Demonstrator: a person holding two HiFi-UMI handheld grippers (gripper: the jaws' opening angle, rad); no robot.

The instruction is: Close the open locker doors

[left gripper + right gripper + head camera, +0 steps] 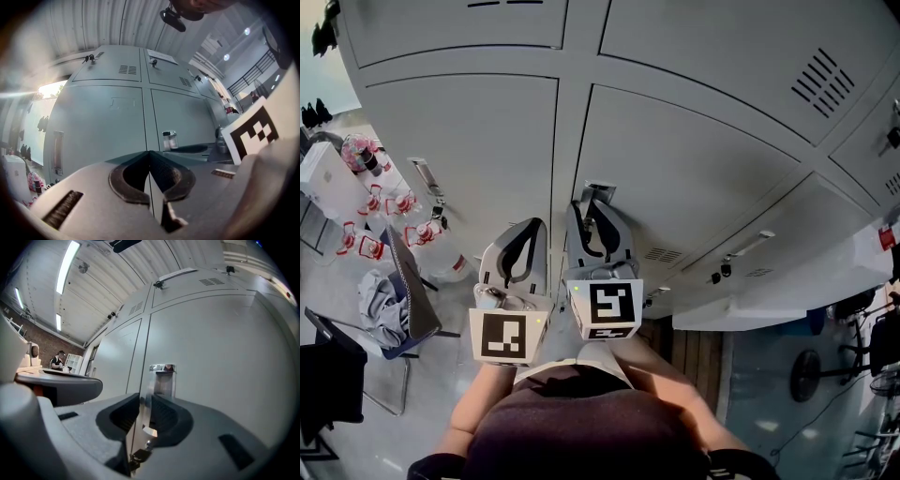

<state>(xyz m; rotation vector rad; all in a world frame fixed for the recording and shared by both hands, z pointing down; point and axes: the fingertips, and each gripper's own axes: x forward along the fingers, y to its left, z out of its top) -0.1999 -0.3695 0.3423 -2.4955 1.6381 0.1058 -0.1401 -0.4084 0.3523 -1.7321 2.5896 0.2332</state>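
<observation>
A wall of grey locker doors (675,159) fills the head view. My right gripper (592,204) reaches a chrome door handle (598,191) at the left edge of the middle door. In the right gripper view that handle (161,377) stands just ahead, and its shiny strip runs down between the jaws of my right gripper (143,397), which is shut on it. My left gripper (528,225) hangs beside it to the left, shut and empty, pointing at the neighbouring door (101,122). The same handle (169,139) appears in the left gripper view beyond the left gripper (150,152).
A chair with a cloth (389,309) stands on the left. Behind it are bottle packs (384,225) and a white box (333,183). Keys hang in locks (727,267) on the lower right lockers. A fan (811,370) stands on the floor at the right.
</observation>
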